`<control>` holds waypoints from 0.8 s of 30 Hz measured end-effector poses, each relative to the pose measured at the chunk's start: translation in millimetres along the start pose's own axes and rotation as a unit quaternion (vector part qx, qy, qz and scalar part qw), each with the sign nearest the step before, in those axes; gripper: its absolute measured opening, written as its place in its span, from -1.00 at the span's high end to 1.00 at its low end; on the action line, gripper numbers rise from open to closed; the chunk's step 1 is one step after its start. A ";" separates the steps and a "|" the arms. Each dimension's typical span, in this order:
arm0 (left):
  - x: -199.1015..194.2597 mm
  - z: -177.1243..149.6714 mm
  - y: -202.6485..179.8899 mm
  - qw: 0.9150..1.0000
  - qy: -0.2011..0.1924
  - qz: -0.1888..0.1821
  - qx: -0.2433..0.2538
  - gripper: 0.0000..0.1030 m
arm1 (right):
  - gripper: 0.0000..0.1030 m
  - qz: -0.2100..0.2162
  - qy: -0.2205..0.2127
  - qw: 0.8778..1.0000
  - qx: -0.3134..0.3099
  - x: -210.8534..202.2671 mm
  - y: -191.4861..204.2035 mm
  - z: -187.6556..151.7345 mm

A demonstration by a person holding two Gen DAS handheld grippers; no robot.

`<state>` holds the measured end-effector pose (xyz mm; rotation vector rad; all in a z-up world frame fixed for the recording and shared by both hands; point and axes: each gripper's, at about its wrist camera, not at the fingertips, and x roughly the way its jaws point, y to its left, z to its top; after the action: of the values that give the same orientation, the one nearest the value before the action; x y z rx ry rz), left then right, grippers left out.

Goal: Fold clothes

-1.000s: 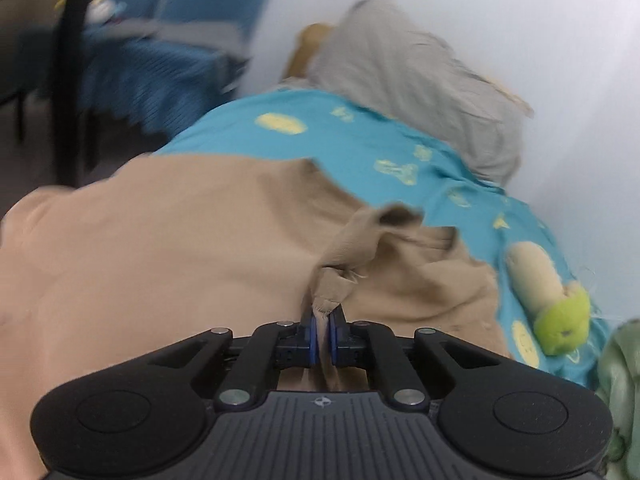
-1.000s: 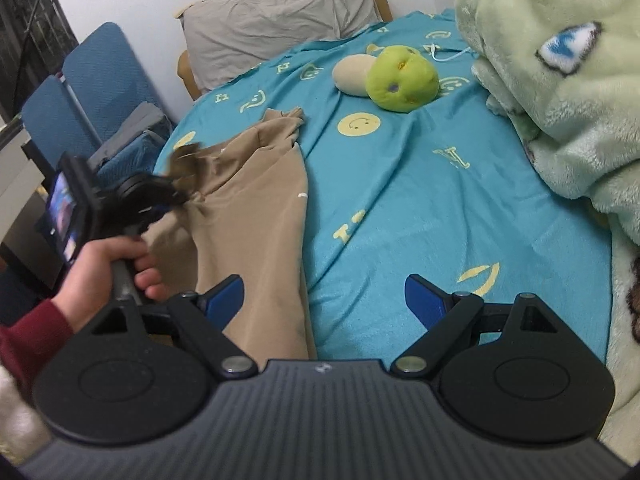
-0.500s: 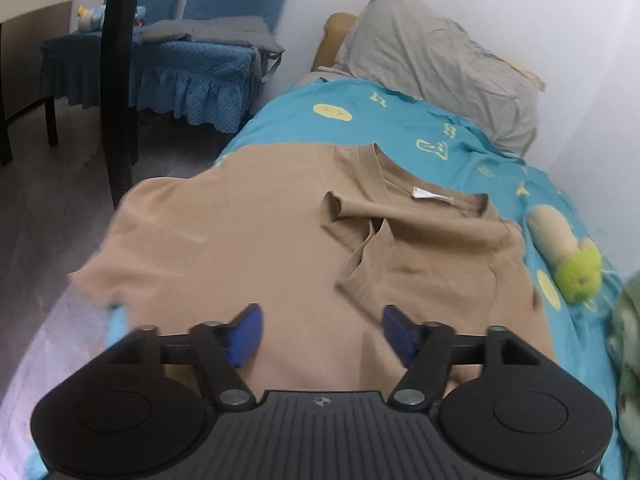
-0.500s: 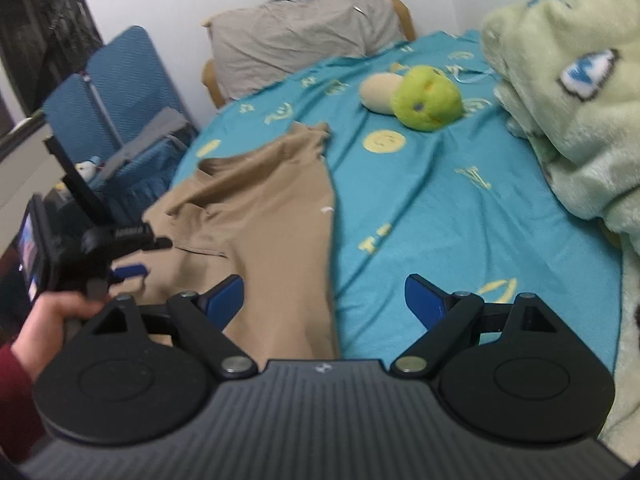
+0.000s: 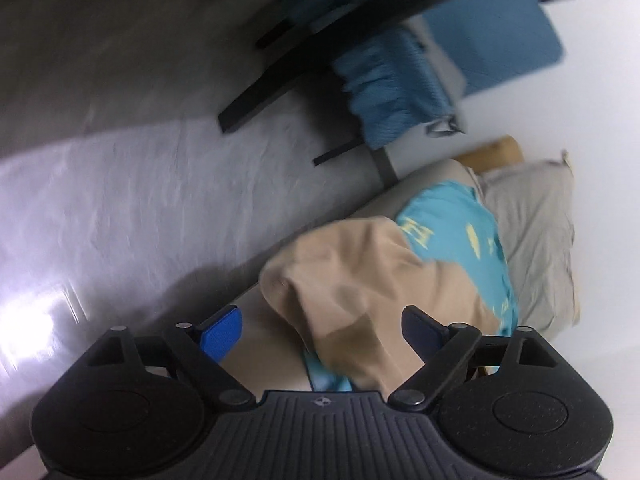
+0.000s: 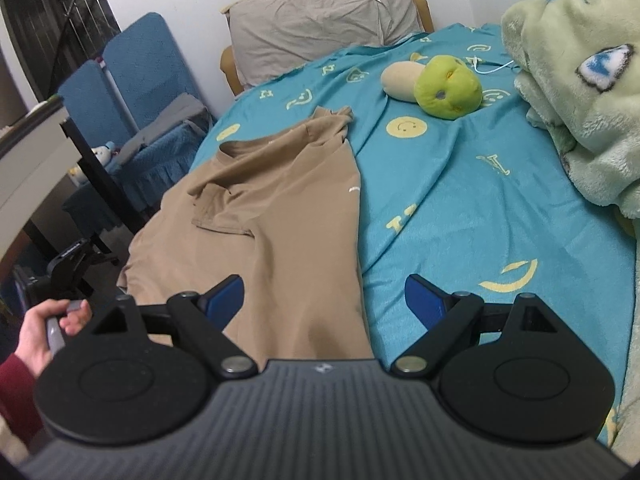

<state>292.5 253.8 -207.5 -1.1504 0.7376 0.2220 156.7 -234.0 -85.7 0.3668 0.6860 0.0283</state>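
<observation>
A tan T-shirt [image 6: 276, 208] lies spread on the teal bedsheet [image 6: 460, 200], its collar toward the pillow and one sleeve folded across its chest. Its left edge hangs over the bed's side, as the tilted, blurred left wrist view [image 5: 360, 288] shows. My left gripper [image 5: 322, 330] is open and empty beside the bed's edge, with the hanging shirt edge in front of it. In the right wrist view it shows at the far left [image 6: 68, 268], held in a hand. My right gripper [image 6: 324, 300] is open and empty above the shirt's lower hem.
A grey pillow [image 6: 320, 20] lies at the head of the bed. A green and beige plush toy [image 6: 440, 84] sits right of the shirt. A fluffy green blanket [image 6: 580, 80] is heaped at the right. Blue chairs [image 6: 132, 80] and a dark table leg [image 6: 100, 168] stand left of the bed.
My left gripper has let go of the shirt, opened, and swung left and down off the bed's side. The shirt now lies flat. My right gripper stays open and has moved little.
</observation>
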 end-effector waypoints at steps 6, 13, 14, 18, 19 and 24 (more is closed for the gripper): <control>38.4 22.2 11.3 0.999 0.008 -0.034 -0.013 -0.24 | -0.72 -0.004 0.025 1.000 0.002 23.7 6.9 -1.3; 39.9 22.3 -27.3 0.994 -0.048 -0.026 0.097 0.95 | -0.72 0.000 0.031 0.999 0.013 30.3 10.3 -1.4; 33.4 20.8 -39.1 0.990 -0.059 -0.023 0.123 0.96 | -0.72 0.001 0.029 0.999 0.016 28.9 10.1 -1.1; 5.0 5.2 -103.5 0.963 -0.102 -0.007 0.251 0.96 | -0.72 0.006 0.022 0.999 0.025 21.9 8.7 0.1; -2.1 -4.5 -123.3 0.951 -0.114 -0.008 0.288 0.96 | -0.72 0.008 0.019 0.999 0.027 19.2 8.1 0.6; -26.3 -68.9 -219.0 0.882 -0.146 -0.034 0.447 0.96 | -0.72 0.008 0.007 0.999 0.043 7.3 -0.6 3.7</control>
<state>357.8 106.8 -41.4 -0.2439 0.4358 -0.0213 164.6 -234.7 -87.8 0.4560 0.7003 0.0169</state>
